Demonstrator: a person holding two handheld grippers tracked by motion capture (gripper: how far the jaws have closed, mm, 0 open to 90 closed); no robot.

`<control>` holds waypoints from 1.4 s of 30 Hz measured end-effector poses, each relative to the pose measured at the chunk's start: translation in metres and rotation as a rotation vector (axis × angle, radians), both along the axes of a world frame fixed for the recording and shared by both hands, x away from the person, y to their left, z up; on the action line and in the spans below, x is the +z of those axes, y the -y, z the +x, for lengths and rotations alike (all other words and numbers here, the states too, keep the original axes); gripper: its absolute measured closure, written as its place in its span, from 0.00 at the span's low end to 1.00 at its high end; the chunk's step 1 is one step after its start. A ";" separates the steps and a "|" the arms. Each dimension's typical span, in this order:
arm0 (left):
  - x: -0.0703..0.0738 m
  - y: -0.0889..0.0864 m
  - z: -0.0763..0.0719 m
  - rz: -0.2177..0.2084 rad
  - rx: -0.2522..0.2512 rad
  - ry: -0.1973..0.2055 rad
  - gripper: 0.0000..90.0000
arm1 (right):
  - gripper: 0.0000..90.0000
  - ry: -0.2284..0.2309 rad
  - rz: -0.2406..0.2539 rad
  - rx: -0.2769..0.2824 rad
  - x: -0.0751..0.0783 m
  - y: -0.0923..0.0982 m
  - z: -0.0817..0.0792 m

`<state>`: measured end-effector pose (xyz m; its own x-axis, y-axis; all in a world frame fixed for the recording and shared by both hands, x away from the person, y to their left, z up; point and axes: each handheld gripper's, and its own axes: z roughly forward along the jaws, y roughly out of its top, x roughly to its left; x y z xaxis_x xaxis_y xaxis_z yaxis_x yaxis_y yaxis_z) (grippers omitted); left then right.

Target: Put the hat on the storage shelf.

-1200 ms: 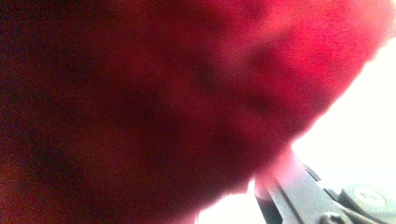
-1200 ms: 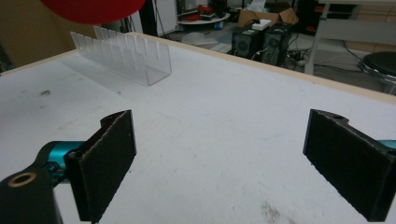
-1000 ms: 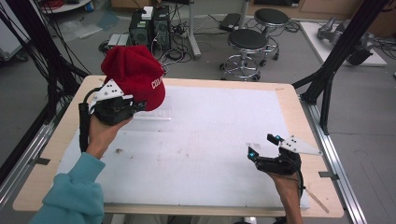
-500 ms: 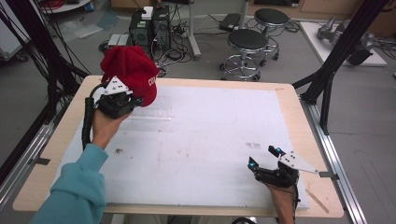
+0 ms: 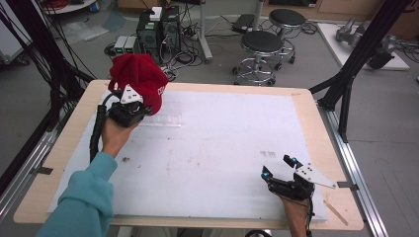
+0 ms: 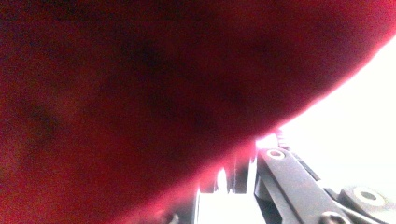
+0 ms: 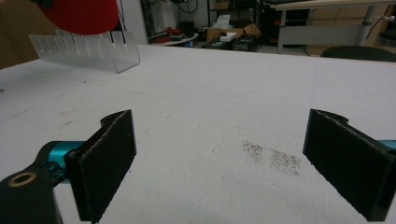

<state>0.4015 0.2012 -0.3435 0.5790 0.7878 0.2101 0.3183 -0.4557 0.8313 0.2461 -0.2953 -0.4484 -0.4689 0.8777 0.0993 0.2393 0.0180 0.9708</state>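
A red cap (image 5: 141, 79) with white lettering hangs over the far left of the table, and my left gripper (image 5: 132, 107) is shut on it from below. In the left gripper view the blurred red cap (image 6: 140, 93) covers nearly everything, with one black jaw showing at the bottom right. A clear slotted acrylic rack (image 5: 165, 118) stands on the white mat right beside the cap; the right gripper view has the rack (image 7: 84, 49) at far left under the red cap (image 7: 81, 14). My right gripper (image 5: 276, 166) rests low at the near right, open (image 7: 219, 140), nothing between its jaws.
A white mat (image 5: 222, 143) covers the wooden table (image 5: 316, 106). Black frame posts (image 5: 346, 74) rise at both sides. Two stools (image 5: 259, 47) and computer towers (image 5: 158, 27) stand on the floor beyond the far edge. A dark smudge (image 7: 271, 158) marks the mat.
My right gripper has sunk toward the mat and come nearer the front edge. The left hand with the cap has shifted slightly and dropped a little.
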 end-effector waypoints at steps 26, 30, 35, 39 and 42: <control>-0.007 0.018 -0.001 -0.002 0.053 0.014 0.95 | 0.09 0.069 -0.004 0.021 -0.002 -0.021 0.003; -0.013 0.016 0.000 -0.037 0.070 -0.003 0.95 | 0.09 0.070 -0.005 0.022 -0.002 -0.022 0.003; -0.019 0.016 0.001 -0.040 0.076 -0.011 0.95 | 0.09 0.070 -0.003 0.018 -0.002 -0.022 0.003; -0.027 0.017 0.002 -0.036 0.085 -0.016 0.95 | 0.09 0.072 -0.004 0.021 -0.002 -0.022 0.002; -0.030 0.017 0.002 -0.041 0.089 -0.015 0.95 | 0.09 0.076 -0.004 0.020 -0.002 -0.022 0.002</control>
